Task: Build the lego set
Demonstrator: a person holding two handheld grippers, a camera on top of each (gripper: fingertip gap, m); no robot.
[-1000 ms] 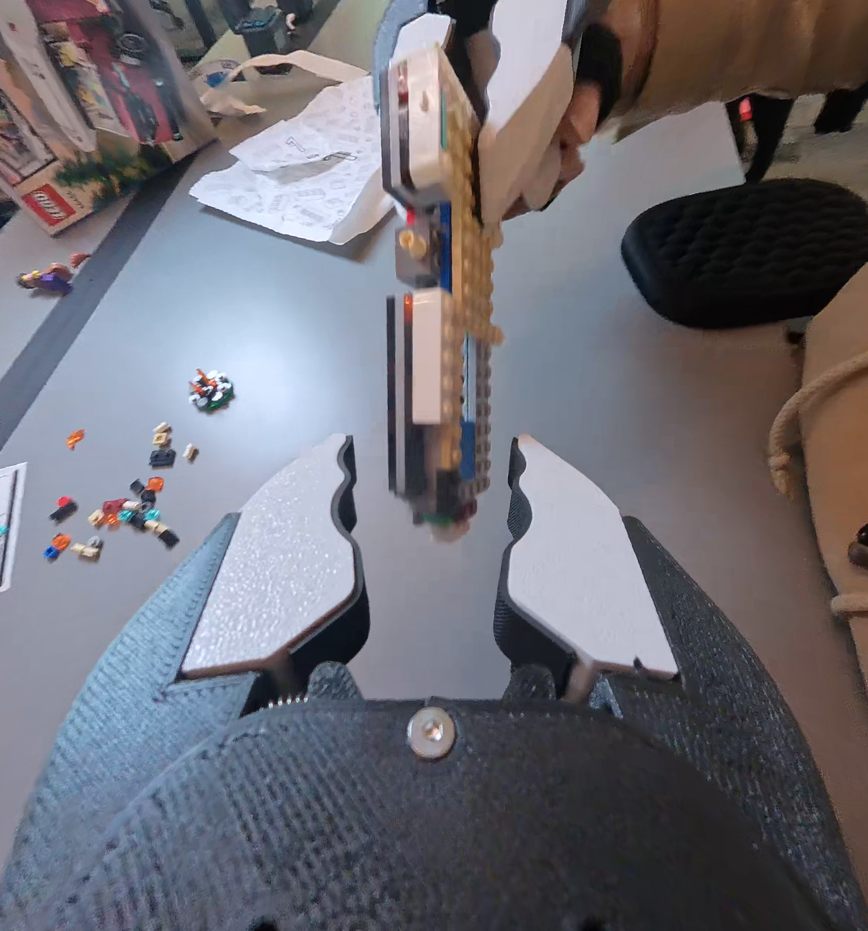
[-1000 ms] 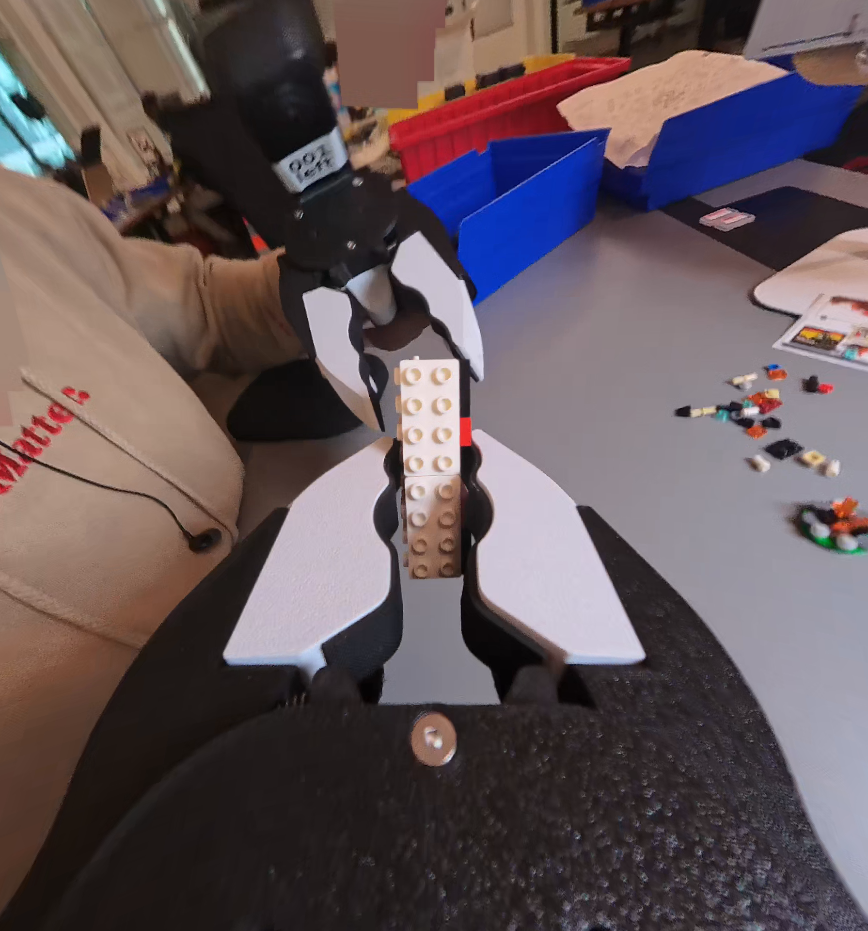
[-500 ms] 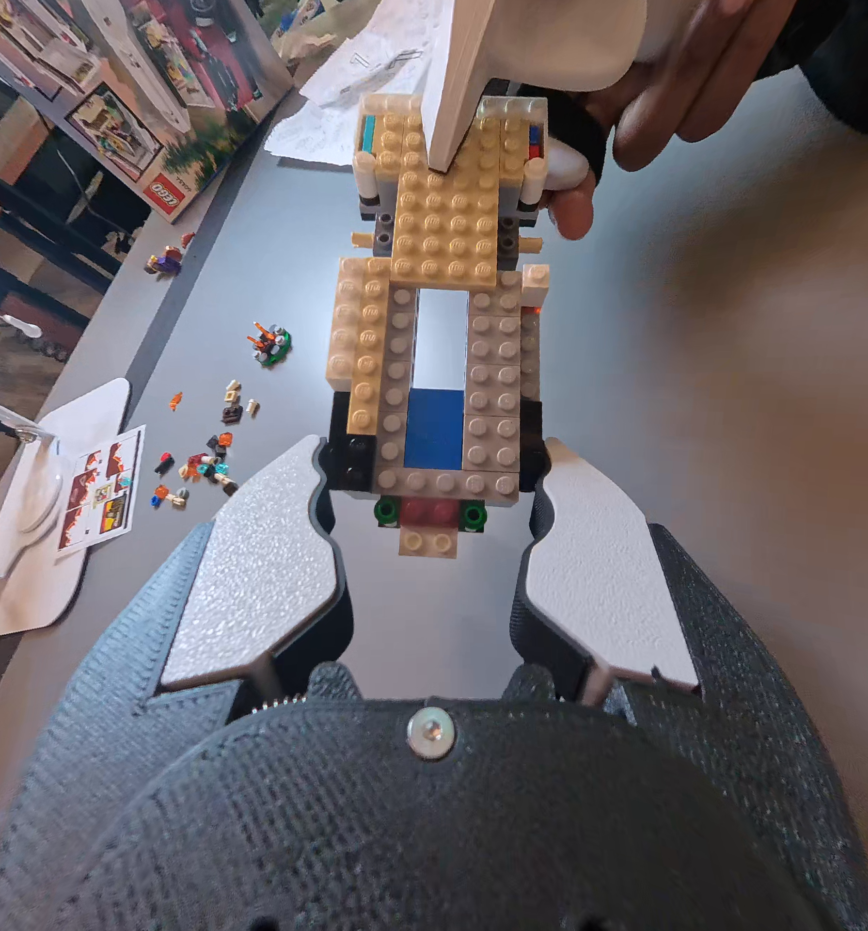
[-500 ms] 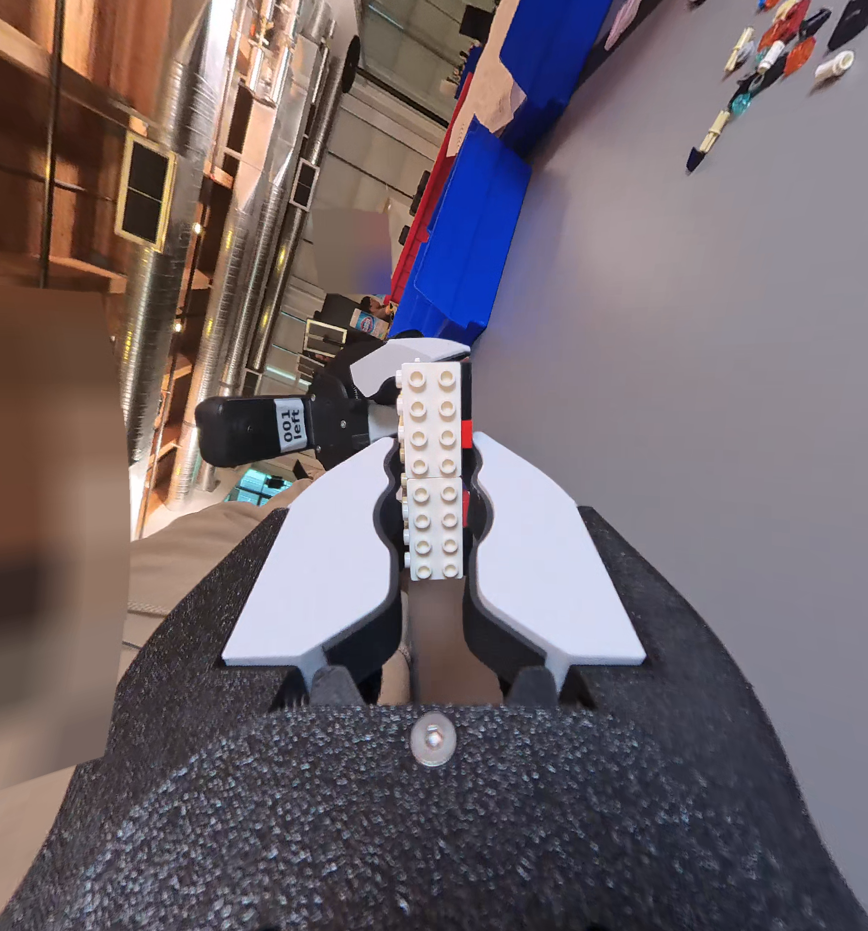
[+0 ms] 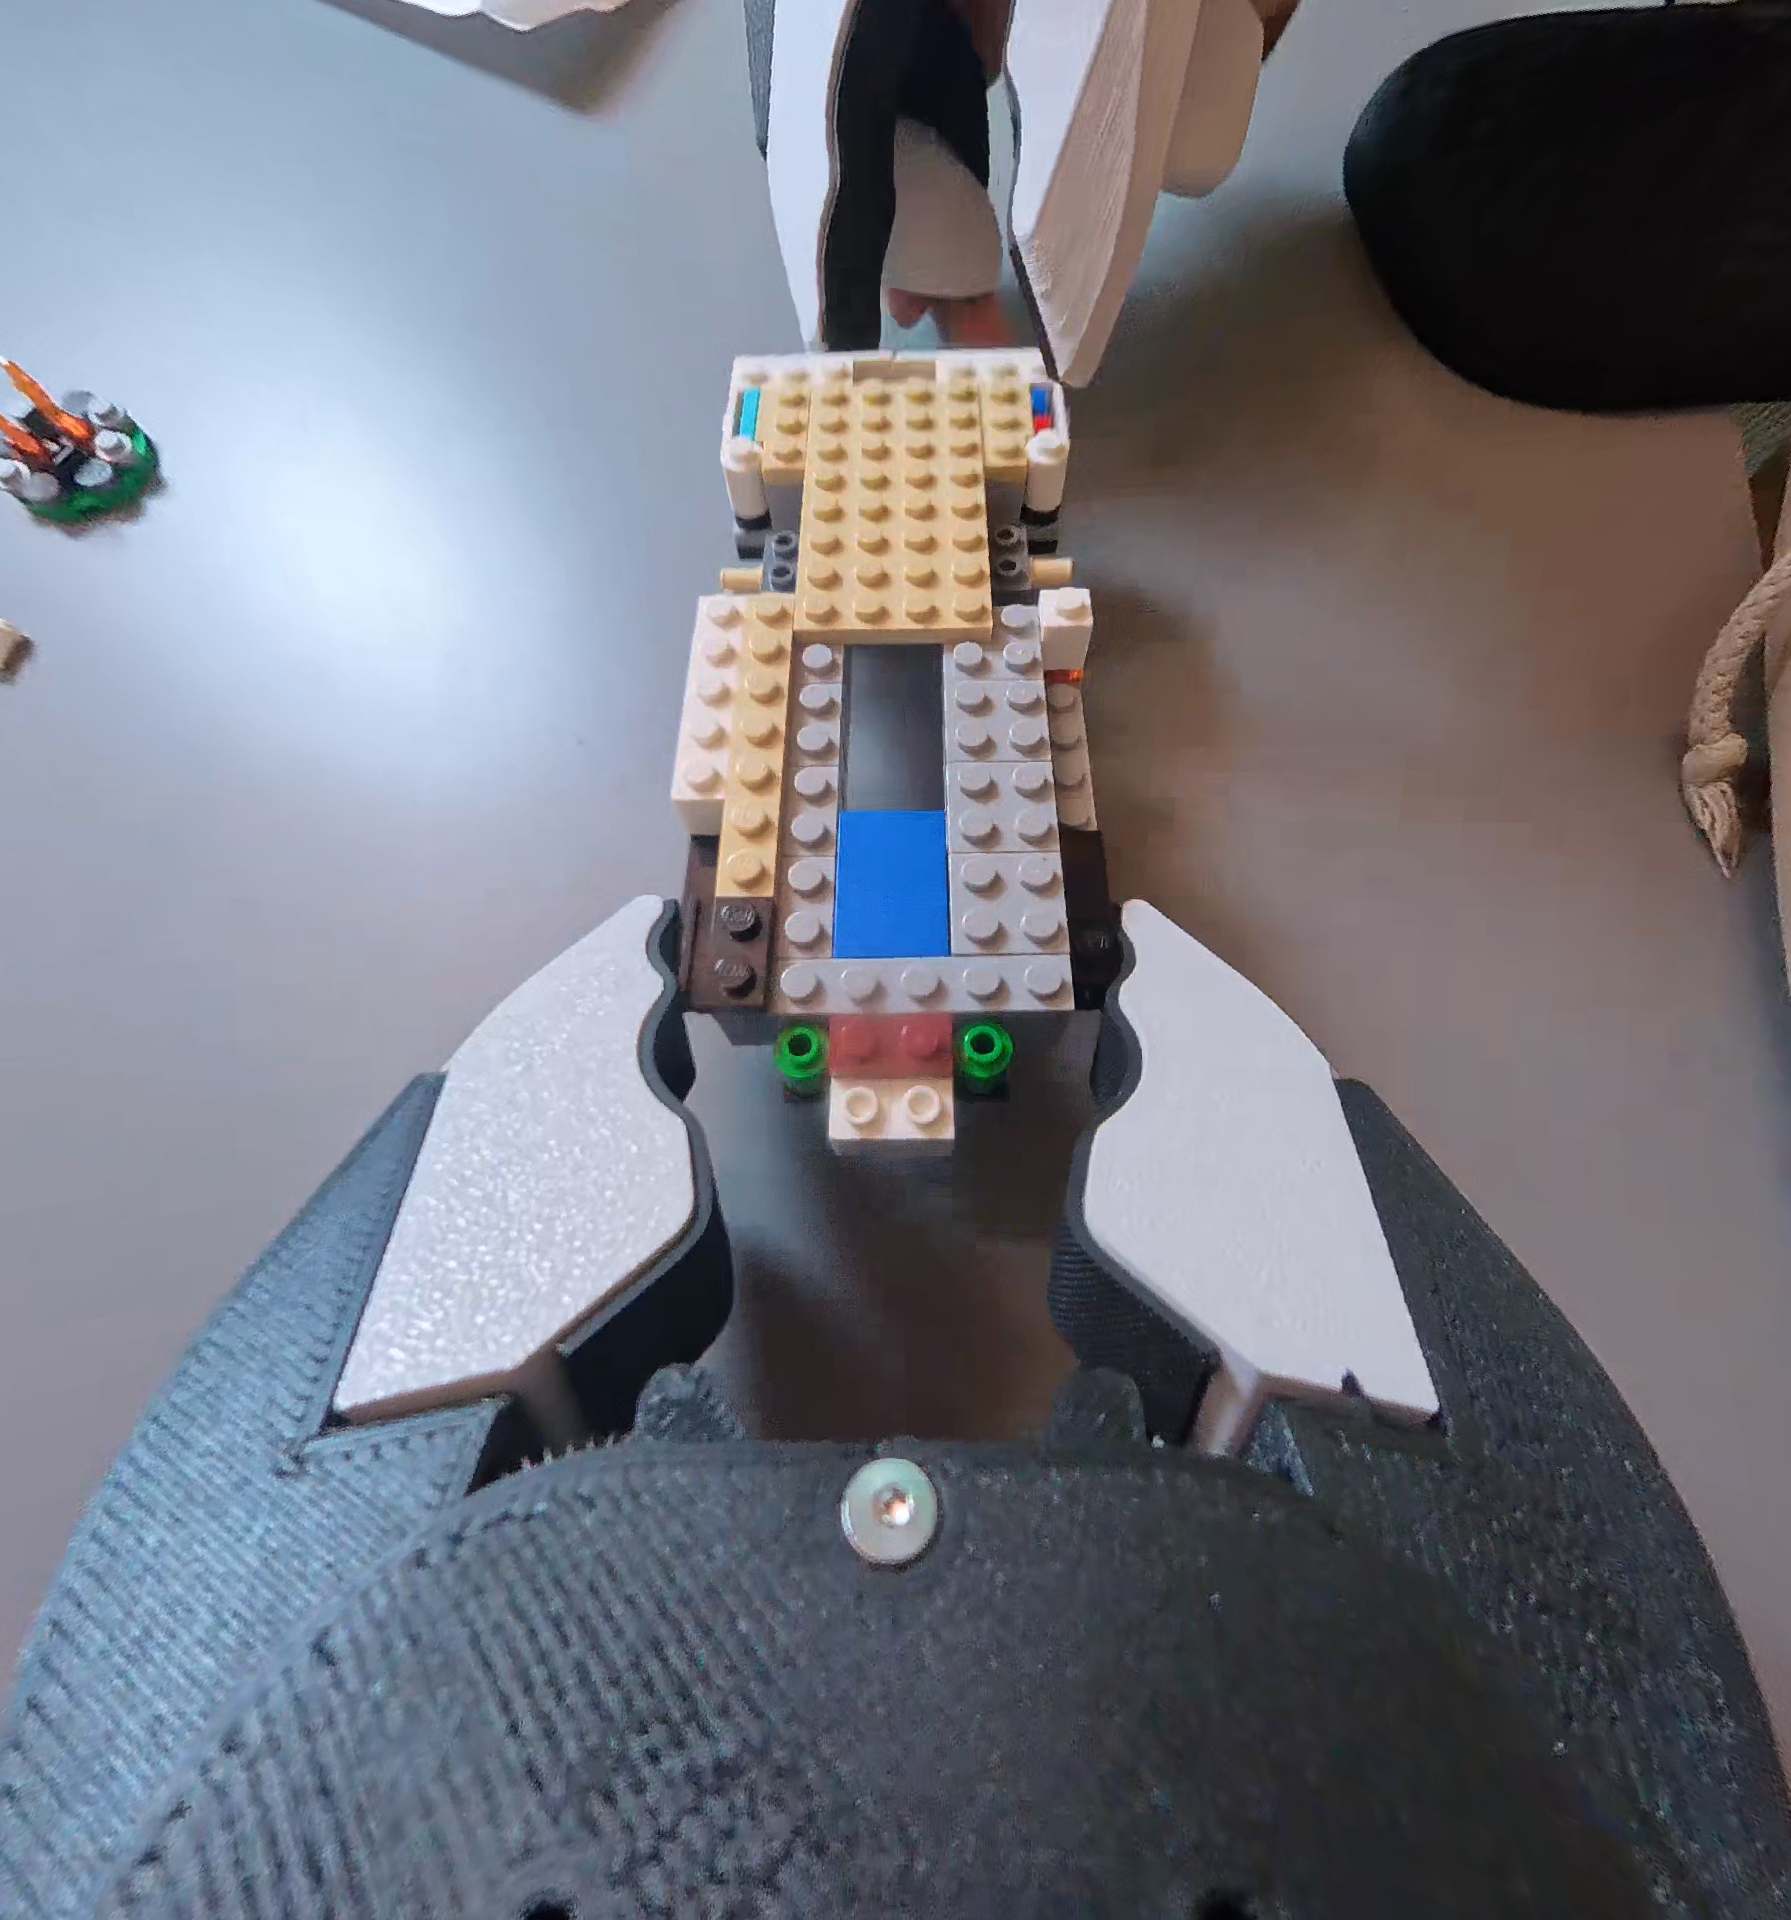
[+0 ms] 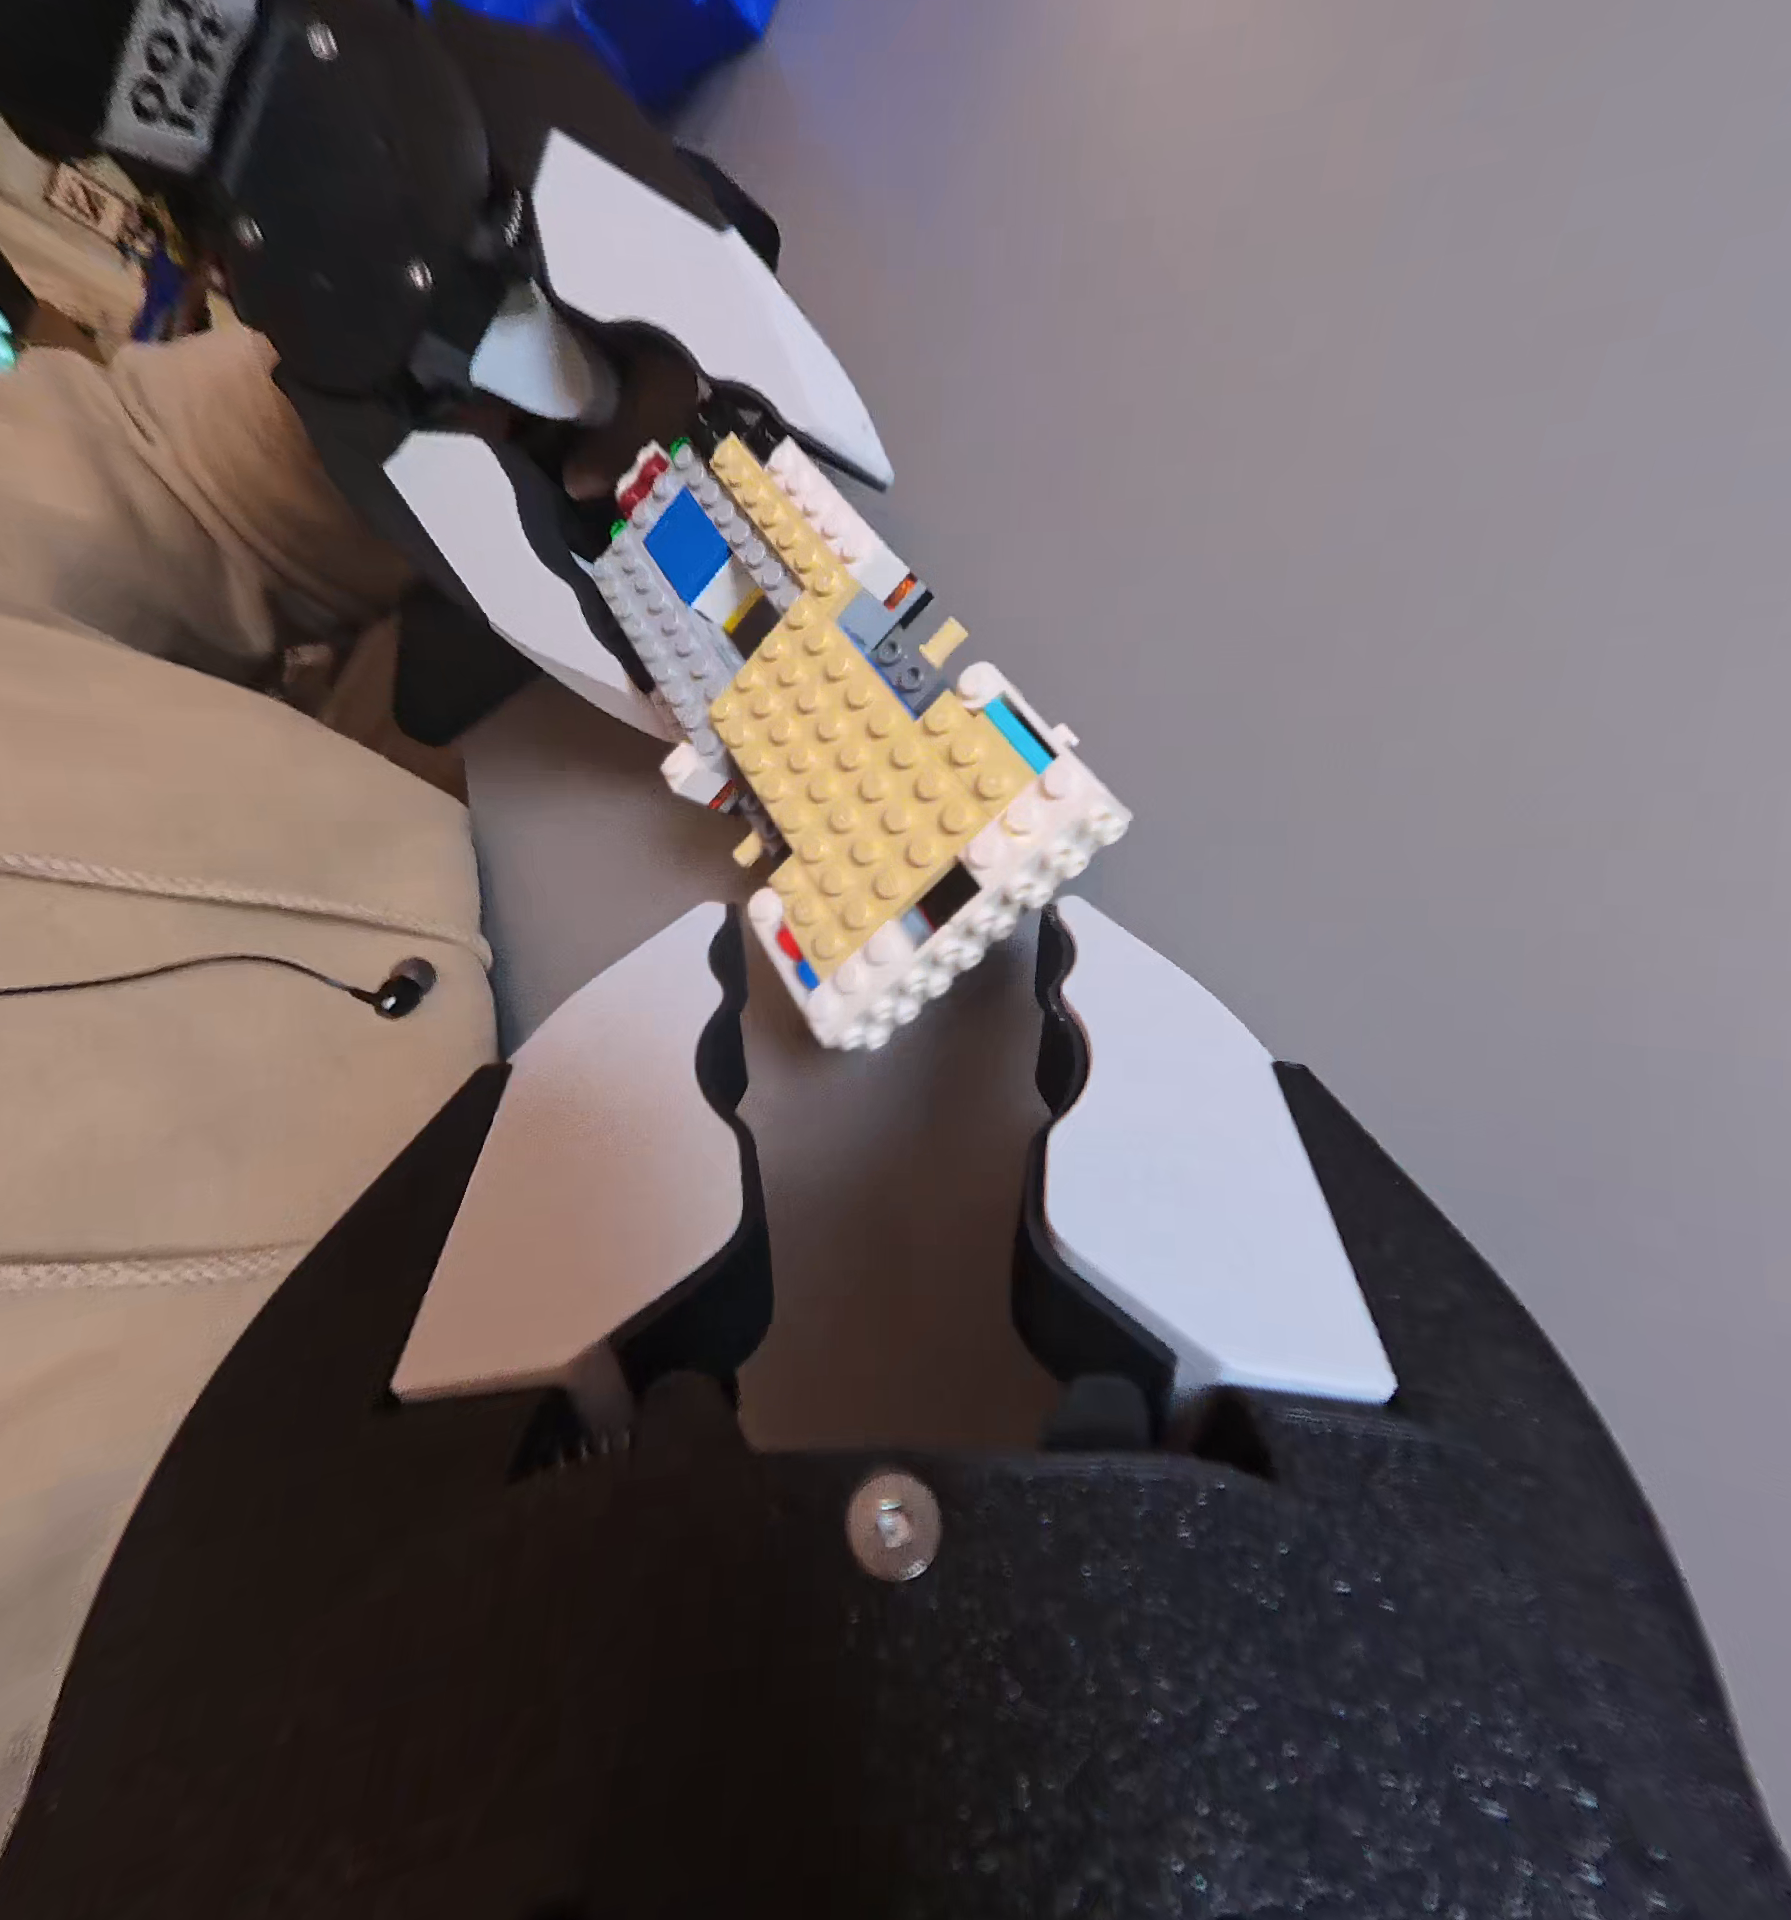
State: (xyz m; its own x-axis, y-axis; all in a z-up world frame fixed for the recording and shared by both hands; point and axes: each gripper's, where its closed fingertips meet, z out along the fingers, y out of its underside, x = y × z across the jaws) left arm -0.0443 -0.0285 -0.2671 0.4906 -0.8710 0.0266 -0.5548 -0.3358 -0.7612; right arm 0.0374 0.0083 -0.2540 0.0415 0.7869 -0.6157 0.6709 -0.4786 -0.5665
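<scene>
The left tool (image 5: 893, 961) pinches the near end of a brick model (image 5: 896, 644), a pad (image 5: 662, 966) pressed on each dark side wall. The model's long axis runs straight away from this tool, studs up; its green-studded end sits between the fingers, its wide tan-plated end points at the right tool (image 6: 886, 940). That tool's fingers are spread, the model's white end (image 6: 932, 966) skewed between them without touching either pad. The model hangs above the grey worktop (image 5: 351, 727); a small green round piece (image 5: 70, 452) lies off left.
</scene>
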